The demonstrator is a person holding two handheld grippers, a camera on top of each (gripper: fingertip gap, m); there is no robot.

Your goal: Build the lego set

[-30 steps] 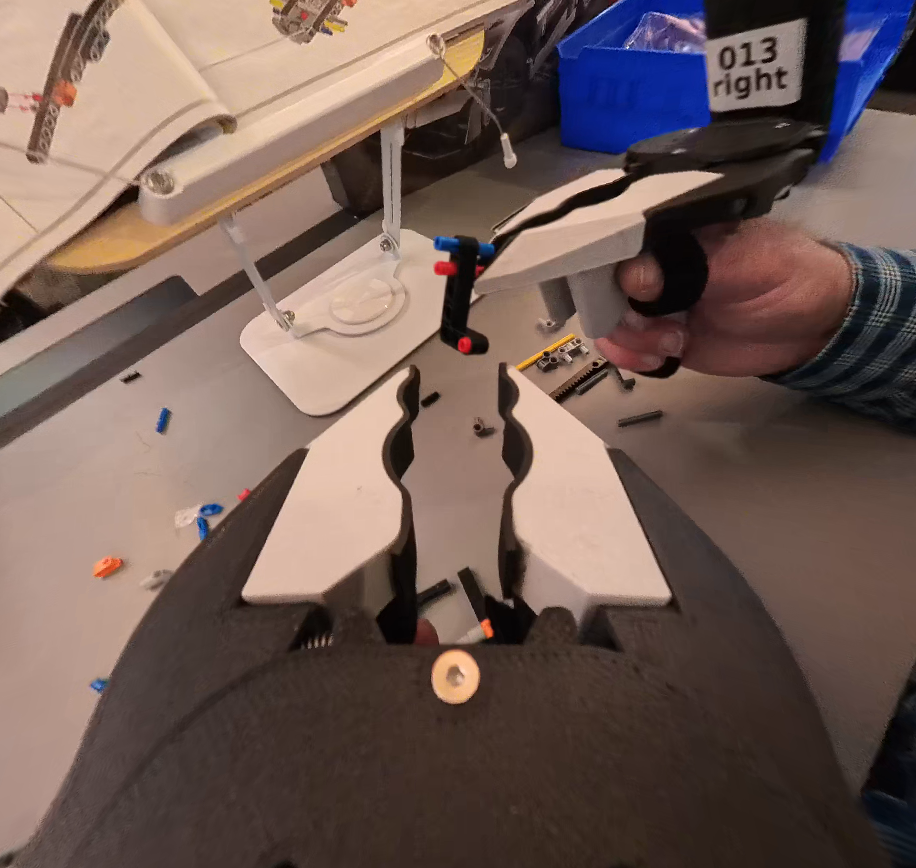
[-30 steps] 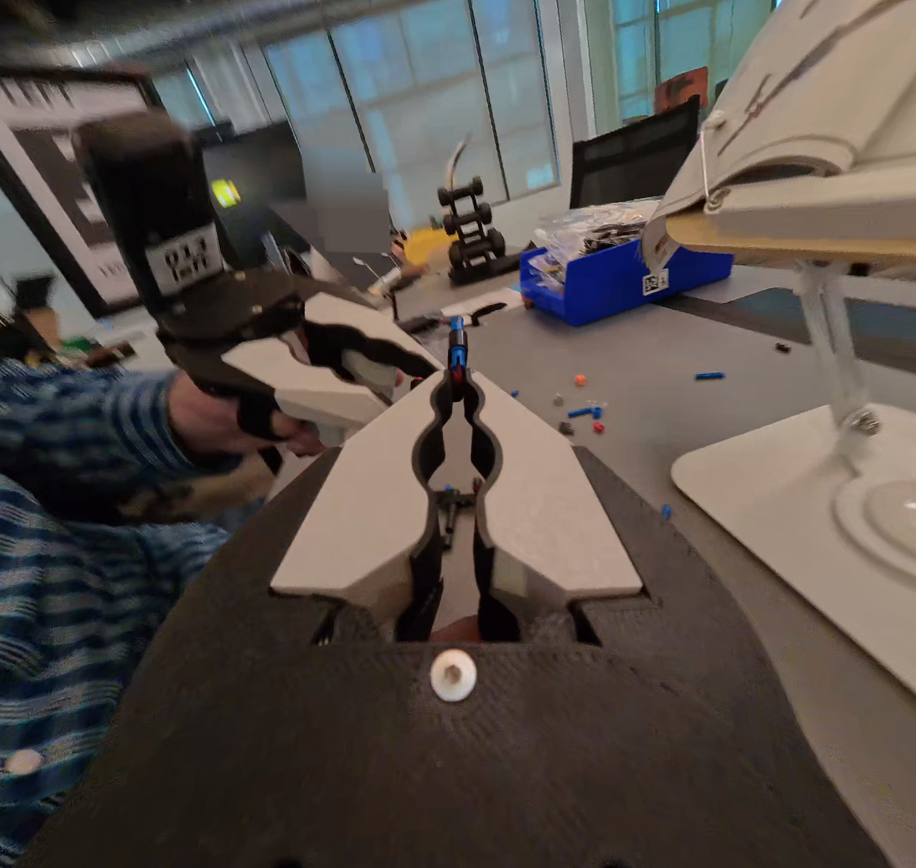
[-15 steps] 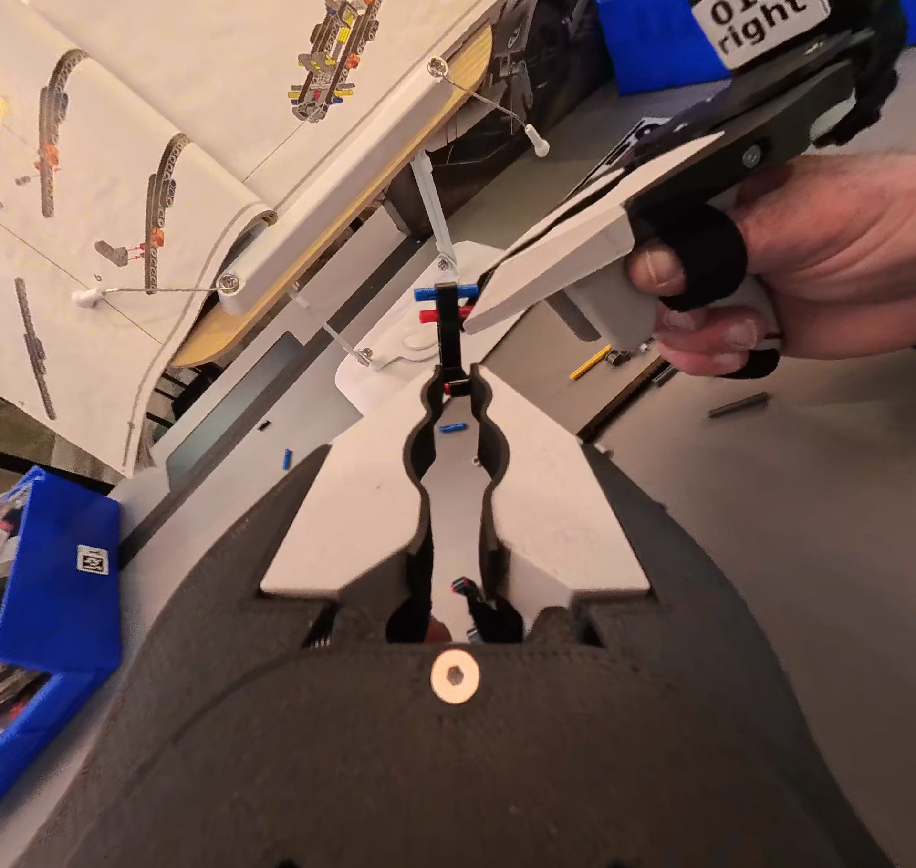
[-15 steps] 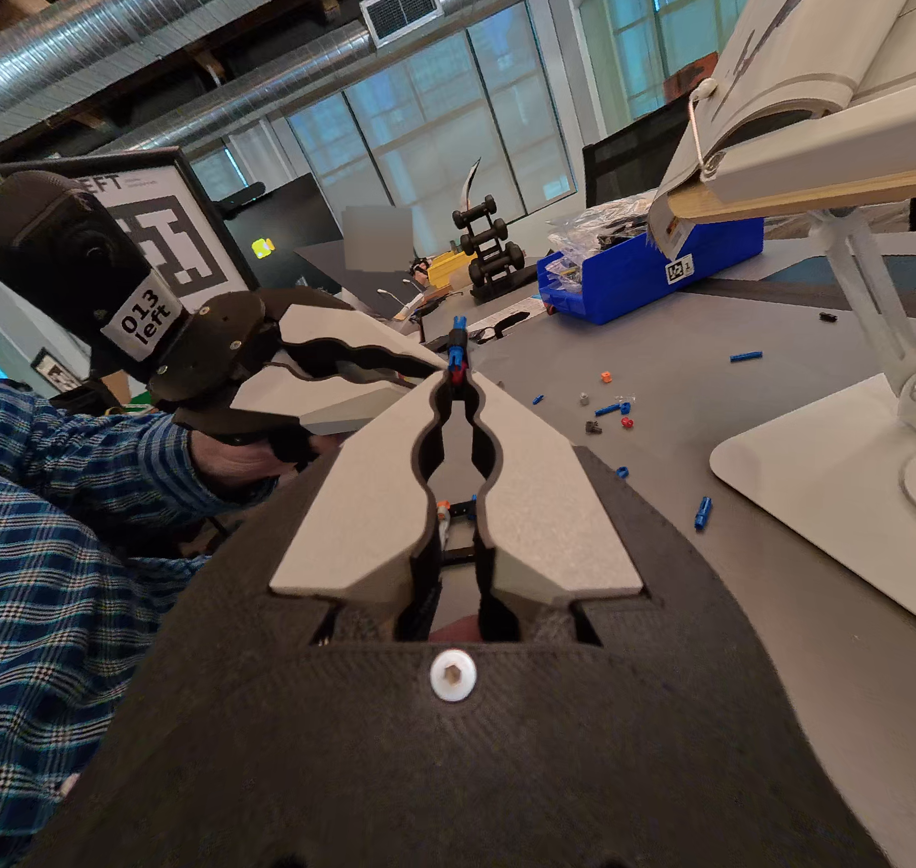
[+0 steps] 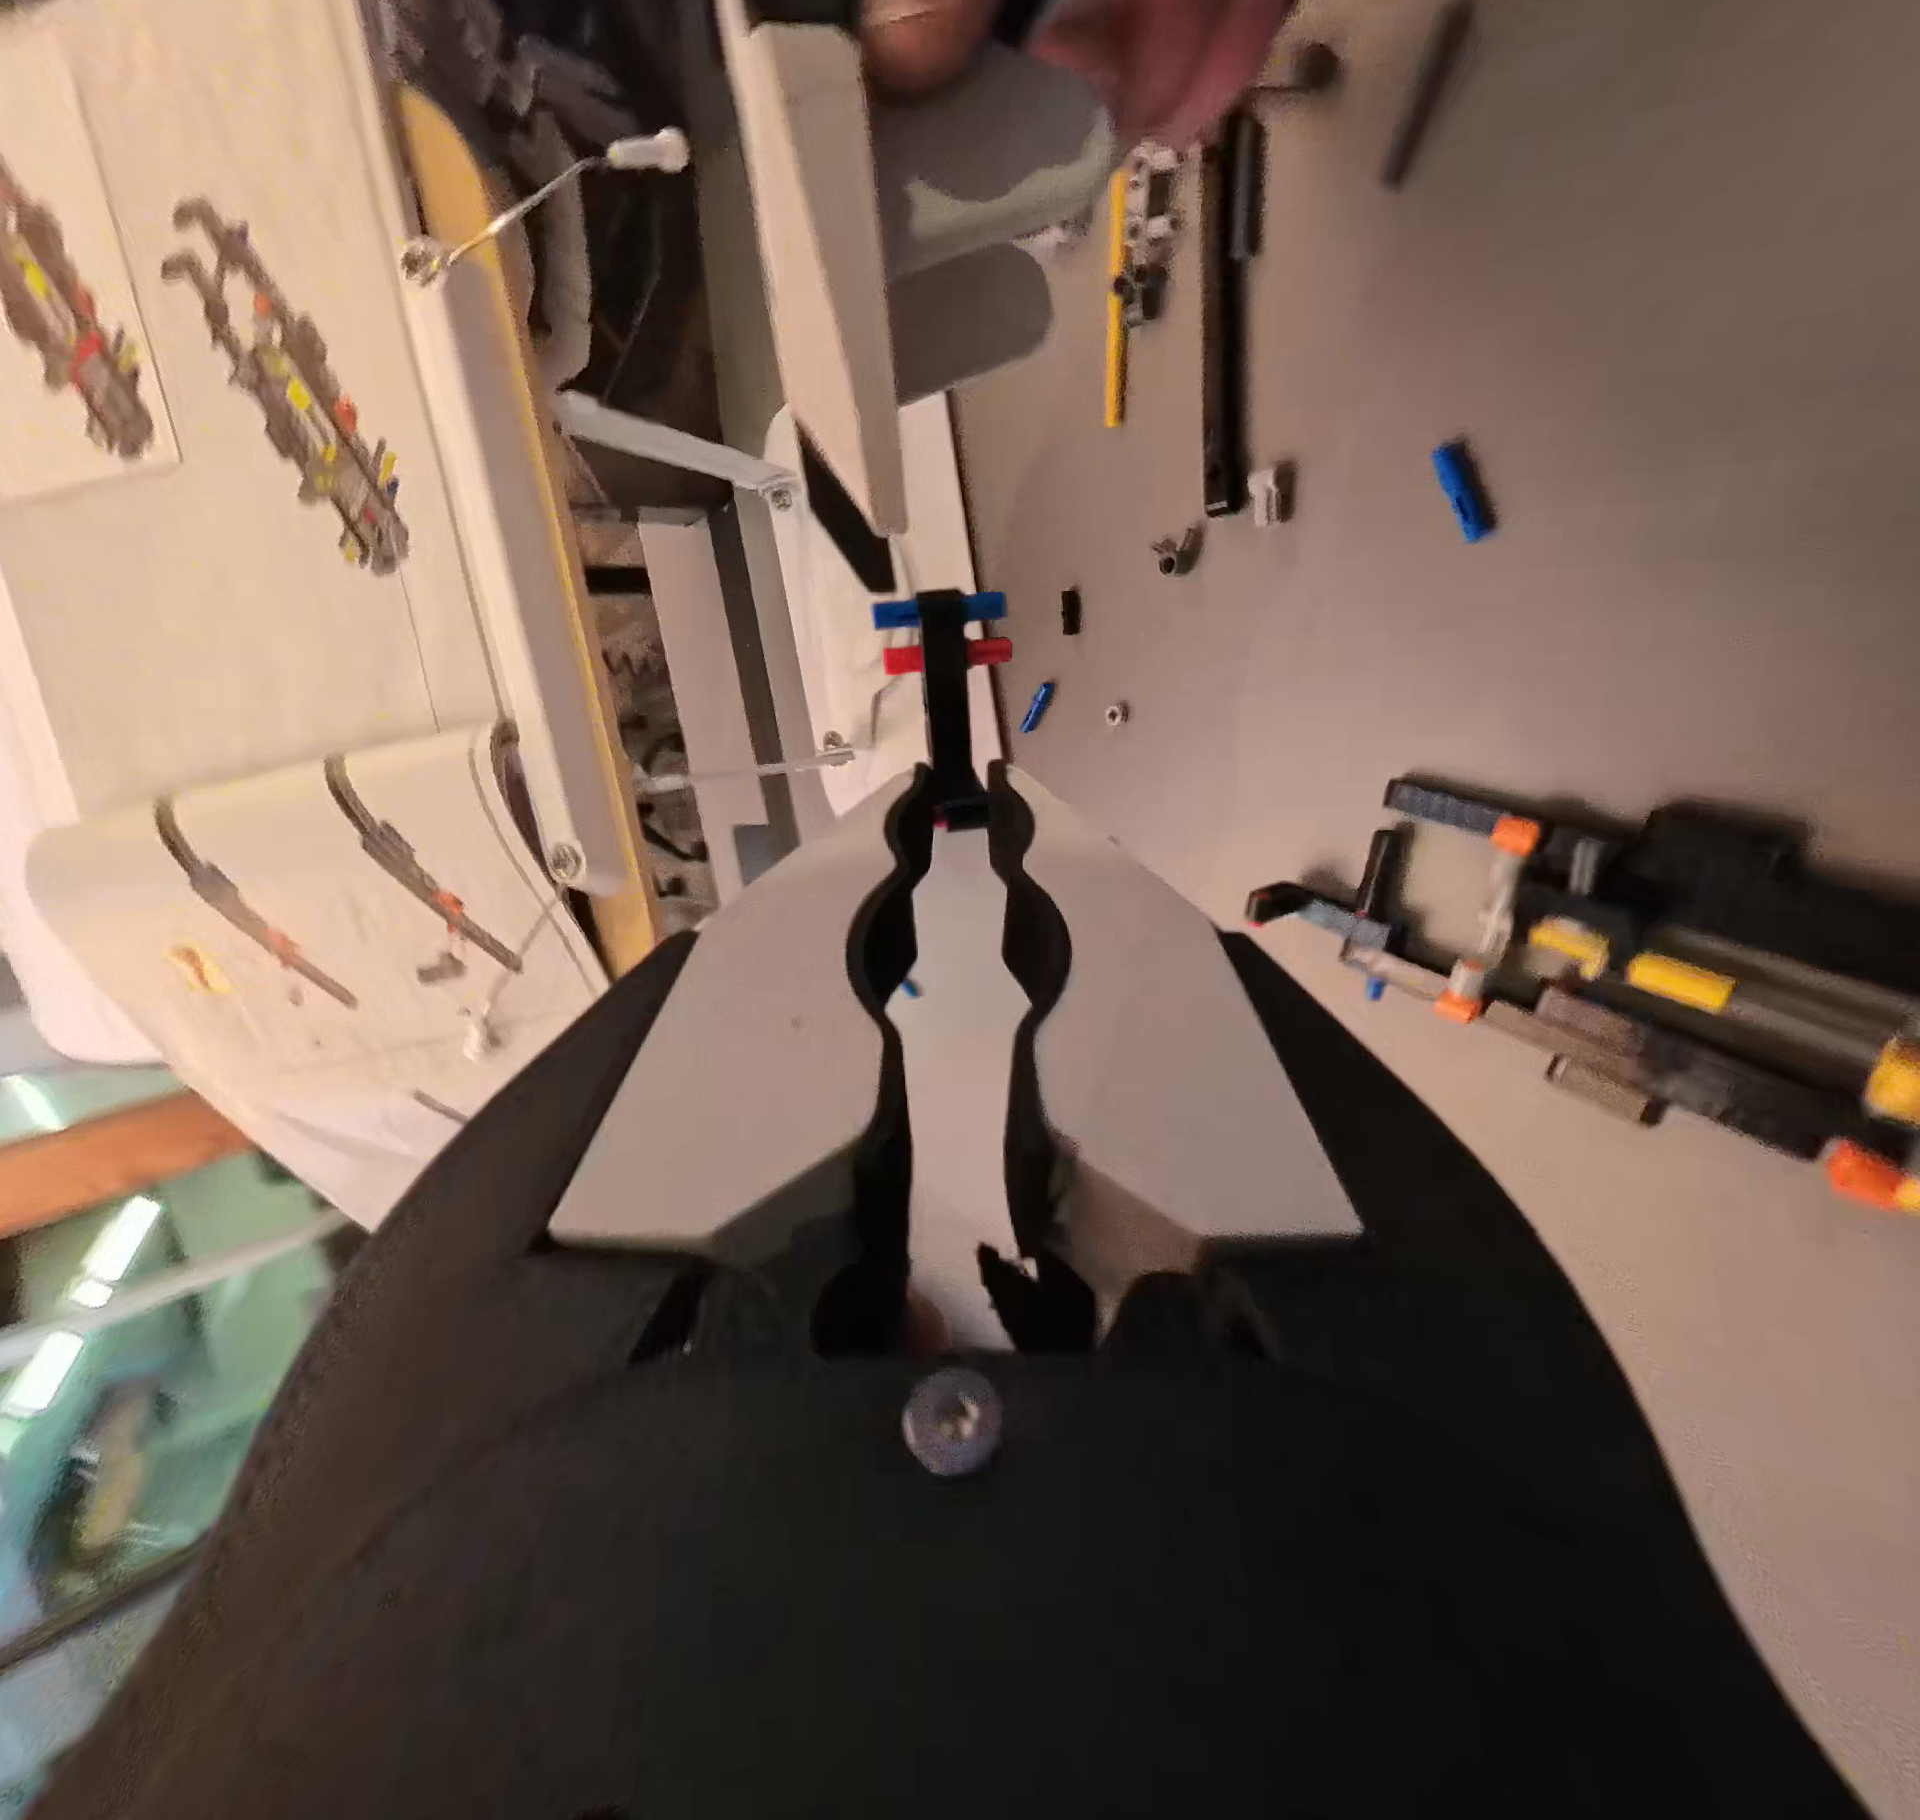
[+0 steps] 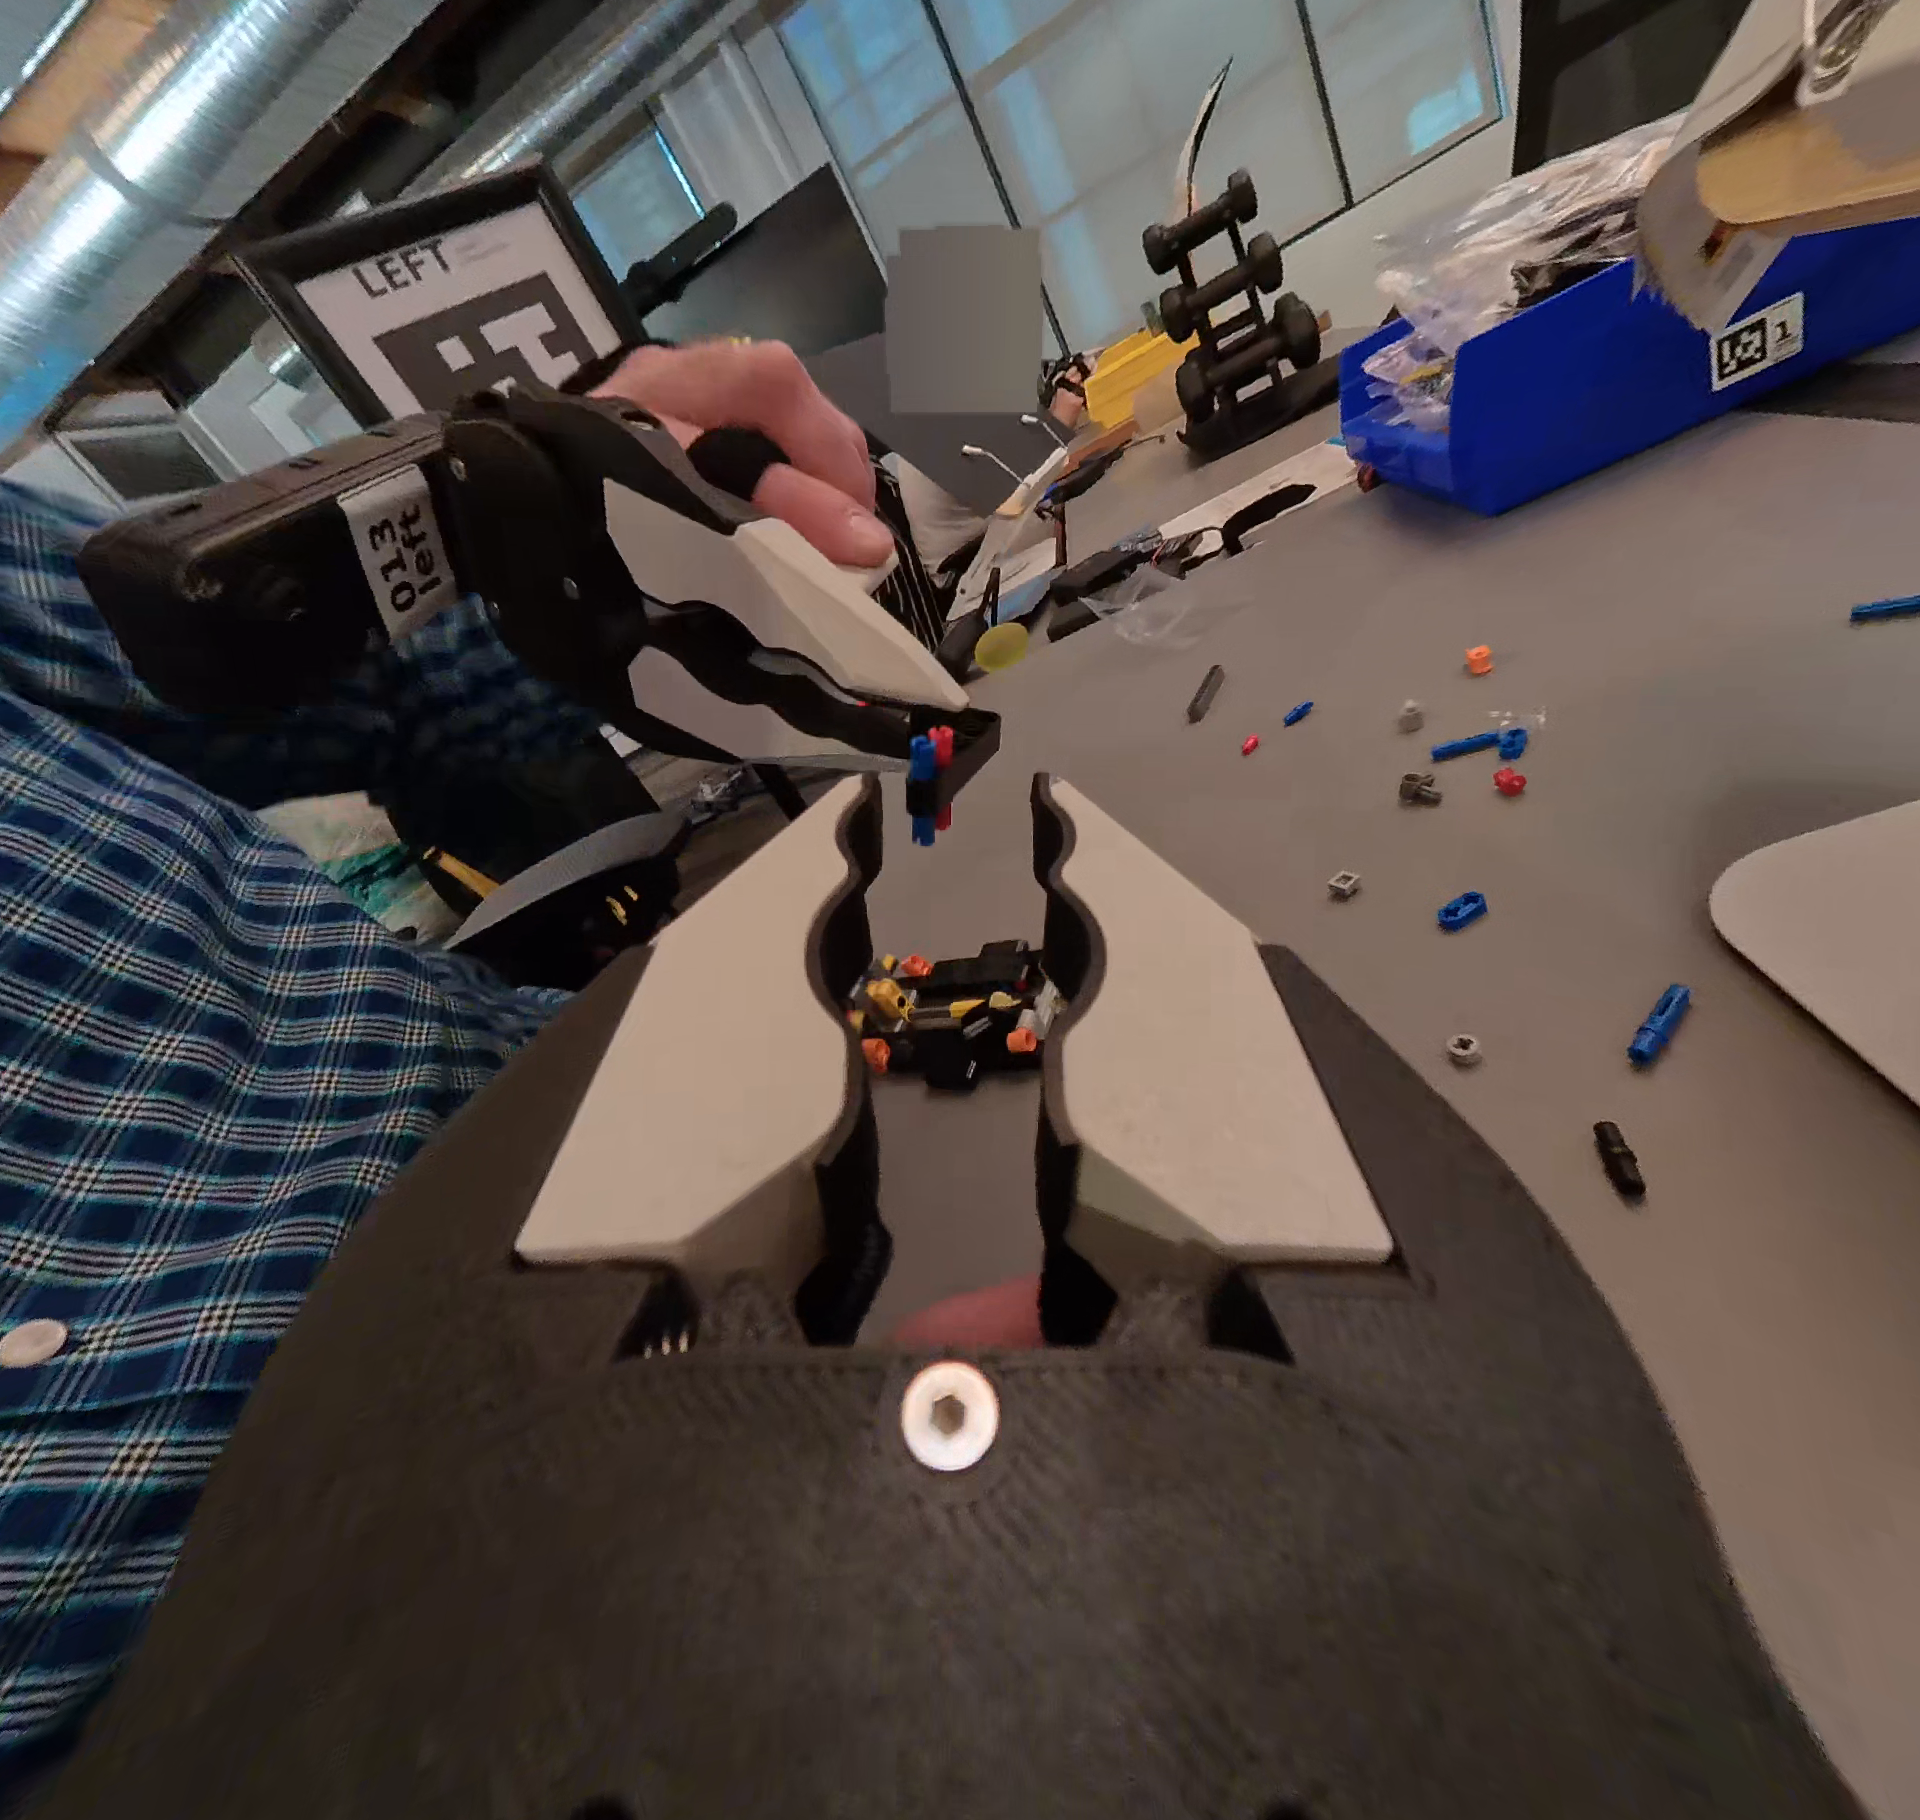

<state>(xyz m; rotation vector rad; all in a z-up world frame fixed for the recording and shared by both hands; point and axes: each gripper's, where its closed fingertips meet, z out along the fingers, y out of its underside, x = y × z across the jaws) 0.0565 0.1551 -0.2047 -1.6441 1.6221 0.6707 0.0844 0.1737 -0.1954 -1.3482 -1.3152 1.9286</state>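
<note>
My left gripper (image 5: 954,783) is shut on the lower end of a short black beam (image 5: 948,690) with blue and red pins through its far end. It holds the beam in the air, rolled on its side. In the right wrist view the left gripper (image 6: 935,731) and the beam (image 6: 966,740) hang just past my right gripper (image 6: 954,794), which is open and empty. The right gripper (image 5: 868,534) also shows beyond the beam, apart from it. A long black, yellow and orange lego assembly (image 5: 1610,960) lies on the grey table (image 5: 1558,627); it also shows between my right fingers (image 6: 956,1012).
An open instruction book (image 5: 260,420) rests on a white stand, whose base (image 6: 1829,939) is at the right. Loose blue, red, grey and black pieces (image 6: 1455,783) are scattered on the table. A blue bin (image 6: 1558,399) stands at the back. A plaid sleeve (image 6: 208,939) is at the left. My right fingertips sit around 4 centimetres from my left ones.
The right gripper has let go of the black beam and opened. The left gripper has shut on the beam and rolled sideways with it.
</note>
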